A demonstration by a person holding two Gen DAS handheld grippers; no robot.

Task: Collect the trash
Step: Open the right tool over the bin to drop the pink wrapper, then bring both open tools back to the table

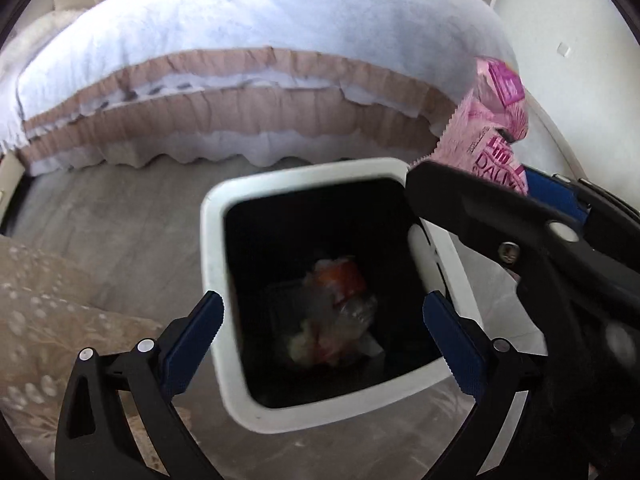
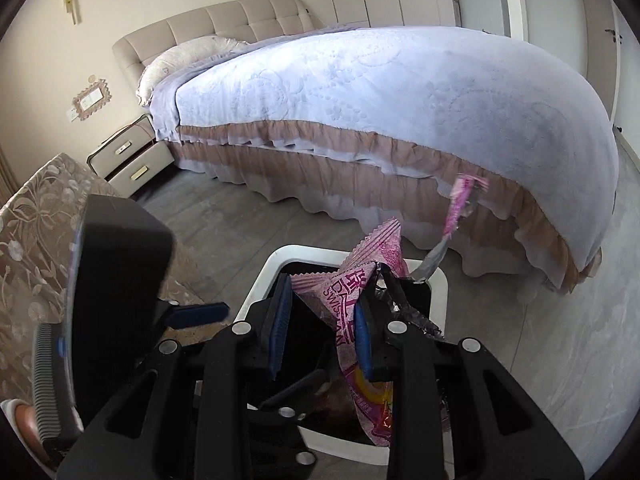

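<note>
A white bin (image 1: 212,216) with a black inside stands on the floor, and crumpled orange and clear trash (image 1: 340,280) lies at its bottom. My left gripper (image 1: 323,304) hangs right over the bin's mouth, jaws wide apart and empty. In the right wrist view my right gripper (image 2: 323,290) is shut on a crumpled pink wrapper (image 2: 348,280) above the bin's rim (image 2: 276,260). A pink and silver strip (image 2: 456,208) sticks up past it. The left wrist view shows that wrapper (image 1: 492,120) rising at the right edge.
A bed (image 2: 400,100) with a pale blue cover and a pink frill runs behind the bin. A nightstand (image 2: 132,156) stands by the headboard. A floral-patterned cloth surface (image 2: 40,240) lies to the left. Grey floor (image 2: 520,360) surrounds the bin.
</note>
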